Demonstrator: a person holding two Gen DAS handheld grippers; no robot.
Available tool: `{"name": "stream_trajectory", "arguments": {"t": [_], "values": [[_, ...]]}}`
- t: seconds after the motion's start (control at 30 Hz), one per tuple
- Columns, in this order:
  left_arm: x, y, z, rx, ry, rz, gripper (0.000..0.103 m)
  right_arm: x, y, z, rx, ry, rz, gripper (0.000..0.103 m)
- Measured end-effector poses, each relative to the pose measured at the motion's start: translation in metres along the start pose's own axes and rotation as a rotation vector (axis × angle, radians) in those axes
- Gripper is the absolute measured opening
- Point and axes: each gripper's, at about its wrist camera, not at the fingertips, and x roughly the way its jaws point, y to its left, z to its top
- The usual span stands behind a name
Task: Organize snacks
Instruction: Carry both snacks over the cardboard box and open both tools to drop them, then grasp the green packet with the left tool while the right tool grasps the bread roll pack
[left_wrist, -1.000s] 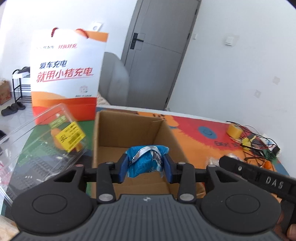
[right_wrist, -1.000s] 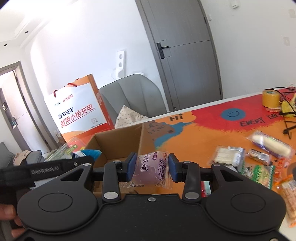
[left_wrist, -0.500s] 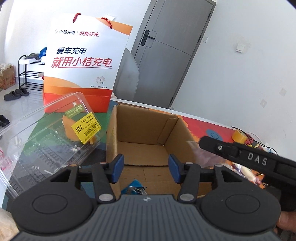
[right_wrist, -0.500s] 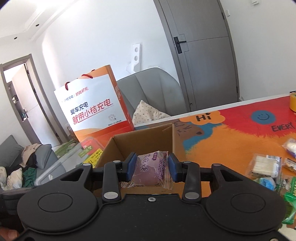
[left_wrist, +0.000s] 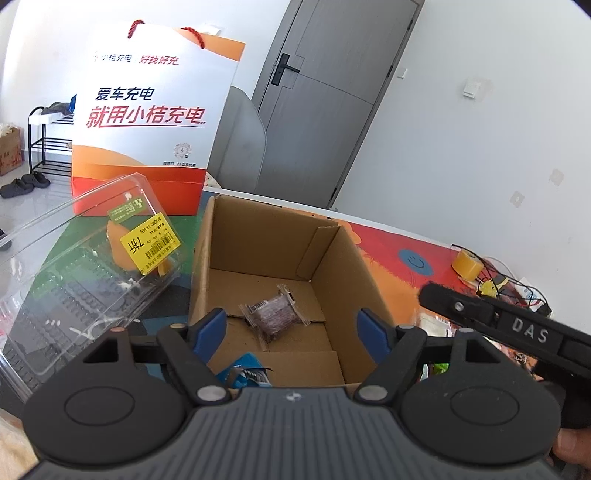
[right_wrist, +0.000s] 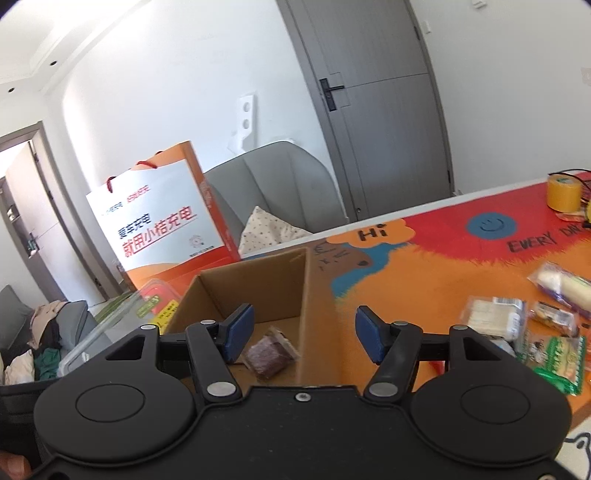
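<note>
An open cardboard box (left_wrist: 347, 266) stands on the table; it also shows in the right wrist view (right_wrist: 258, 280). A purple-brown wrapped snack (left_wrist: 275, 314) lies on the box floor, also visible in the right wrist view (right_wrist: 271, 354). A blue snack packet (left_wrist: 245, 373) lies at the box's near edge, partly hidden by my left gripper. My left gripper (left_wrist: 293, 336) is open and empty above the box's near side. My right gripper (right_wrist: 304, 338) is open and empty above the box's right wall. Several loose snack packets (right_wrist: 495, 319) lie on the mat to the right.
A clear plastic clamshell container (left_wrist: 85, 266) sits left of the box. A white-and-orange paper bag (left_wrist: 151, 122) stands behind it. A yellow tape roll (right_wrist: 563, 192) and cables lie at the far right. A grey chair (right_wrist: 273, 192) stands behind the table. The right gripper's body (left_wrist: 517, 328) crosses the left view.
The left gripper opened and dropped the blue packet into the box. Then the right gripper opened and the purple snack fell onto the box floor.
</note>
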Motion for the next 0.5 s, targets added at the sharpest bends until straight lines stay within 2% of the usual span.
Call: {"name": "stream_trajectory", "arguments": {"t": [0.17, 0.27, 0.37, 0.5], "values": [[0.001, -0.017, -0.005, 0.029, -0.002, 0.008, 0.086, -0.013, -0.023, -0.01, 0.035, 0.016, -0.031, 0.062], [0.004, -0.028, -0.009, 0.047, -0.003, 0.032, 0.095, -0.024, -0.035, -0.013, 0.05, 0.009, -0.053, 0.069], [0.011, -0.041, -0.012, 0.063, 0.021, 0.053, 0.096, -0.038, -0.049, -0.016, 0.068, -0.01, -0.065, 0.078], [0.013, -0.062, -0.019, 0.093, 0.039, 0.019, 0.097, -0.052, -0.066, -0.019, 0.08, -0.018, -0.097, 0.082]]}}
